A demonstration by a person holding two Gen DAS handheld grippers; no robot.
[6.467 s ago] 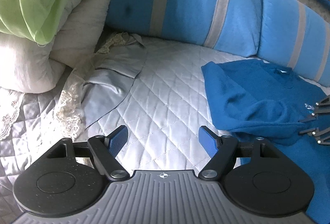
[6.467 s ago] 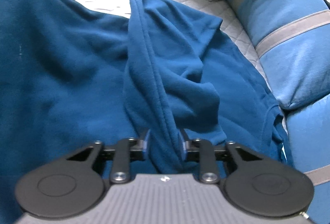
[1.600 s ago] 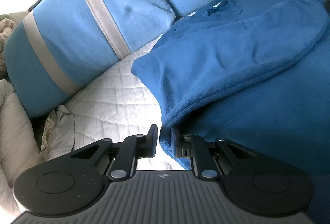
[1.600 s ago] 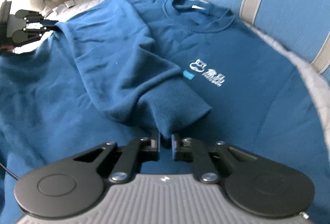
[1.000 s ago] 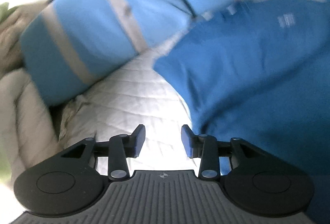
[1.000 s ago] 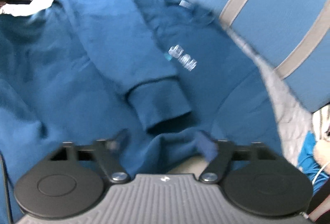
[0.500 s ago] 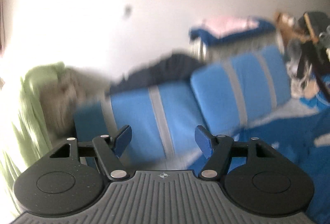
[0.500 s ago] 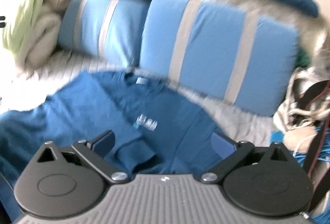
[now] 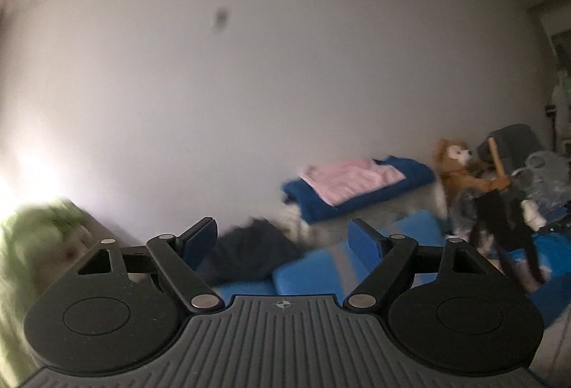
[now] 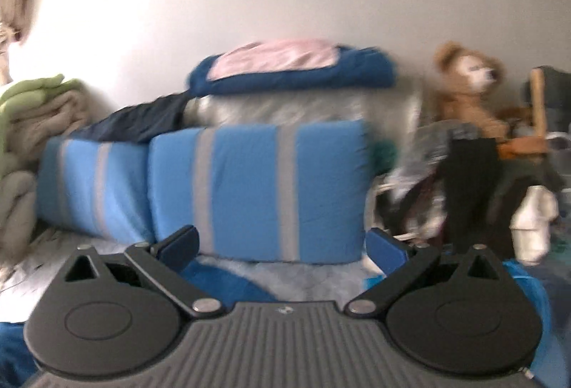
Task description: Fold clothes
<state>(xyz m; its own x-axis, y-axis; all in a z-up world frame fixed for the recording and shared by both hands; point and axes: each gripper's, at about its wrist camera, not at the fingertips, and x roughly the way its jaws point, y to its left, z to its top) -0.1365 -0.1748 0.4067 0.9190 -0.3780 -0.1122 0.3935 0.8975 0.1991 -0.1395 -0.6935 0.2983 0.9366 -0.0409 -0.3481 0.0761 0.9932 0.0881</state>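
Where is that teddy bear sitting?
In the right wrist view, the teddy bear sits at upper right against the wall, right of the folded blue blanket topped with pink cloth.

Matt black plastic claw, smooth cloth striped cushion, plush fuzzy teddy bear.

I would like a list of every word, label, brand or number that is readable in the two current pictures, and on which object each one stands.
None: no readable text in either view.
left hand-held gripper: only a small crosshair mark on its grey body, no letters.
right hand-held gripper: a small mark on its body, too blurred to read.
striped blue cushion: grey stripes only, no print.
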